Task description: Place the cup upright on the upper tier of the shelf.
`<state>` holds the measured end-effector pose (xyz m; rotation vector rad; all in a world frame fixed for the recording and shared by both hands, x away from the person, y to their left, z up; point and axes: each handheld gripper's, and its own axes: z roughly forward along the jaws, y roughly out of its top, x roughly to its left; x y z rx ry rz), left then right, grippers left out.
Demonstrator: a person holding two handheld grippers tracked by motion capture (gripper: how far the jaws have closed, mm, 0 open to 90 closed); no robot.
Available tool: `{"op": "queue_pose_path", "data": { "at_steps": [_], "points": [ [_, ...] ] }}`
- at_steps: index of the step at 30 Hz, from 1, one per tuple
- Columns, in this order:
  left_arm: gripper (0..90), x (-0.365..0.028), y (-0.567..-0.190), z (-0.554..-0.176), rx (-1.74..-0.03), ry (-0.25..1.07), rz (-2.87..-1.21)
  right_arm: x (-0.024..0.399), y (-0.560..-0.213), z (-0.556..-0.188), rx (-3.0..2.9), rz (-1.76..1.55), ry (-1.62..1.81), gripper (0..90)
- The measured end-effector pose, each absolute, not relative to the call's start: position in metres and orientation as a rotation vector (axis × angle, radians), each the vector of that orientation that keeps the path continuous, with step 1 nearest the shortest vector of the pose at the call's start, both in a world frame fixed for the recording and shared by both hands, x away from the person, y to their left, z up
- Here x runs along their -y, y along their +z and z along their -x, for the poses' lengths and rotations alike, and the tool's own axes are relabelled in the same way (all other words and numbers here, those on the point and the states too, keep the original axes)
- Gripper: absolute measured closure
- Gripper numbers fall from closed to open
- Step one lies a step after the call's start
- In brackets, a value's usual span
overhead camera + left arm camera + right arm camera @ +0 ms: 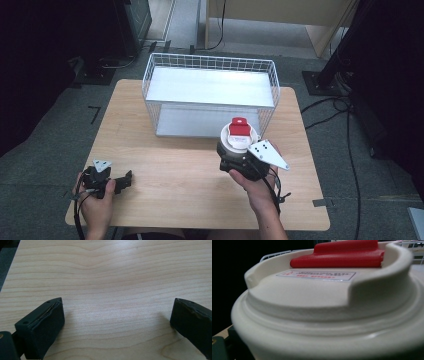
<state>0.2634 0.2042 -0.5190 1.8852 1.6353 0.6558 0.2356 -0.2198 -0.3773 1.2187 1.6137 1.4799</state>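
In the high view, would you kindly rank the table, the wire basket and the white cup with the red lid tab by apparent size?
1. Table
2. Wire basket
3. White cup, raised toward the camera in the right gripper, yet clearly smallest.

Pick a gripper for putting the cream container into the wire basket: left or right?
Right. The right gripper already holds the cream container just in front of the wire basket. The left gripper sits open and empty at the table's near left edge.

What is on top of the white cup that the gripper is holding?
A cream lid closes the white cup, with a red flip tab and a small printed label on it. The lid covers the inside, so nothing in the cup can be seen. The right gripper holds it.
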Motion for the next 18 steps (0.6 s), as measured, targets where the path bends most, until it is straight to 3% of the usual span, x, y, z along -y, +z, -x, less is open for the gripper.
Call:
{"op": "queue_pose_path", "data": {
  "at_steps": [18],
  "points": [
    [0.0, -0.204, -0.519, -0.263, -1.635, 0.656, -1.886, 0.217, -0.316, -0.278, -1.51, -1.138, 1.5, 1.2]
  ]
}}
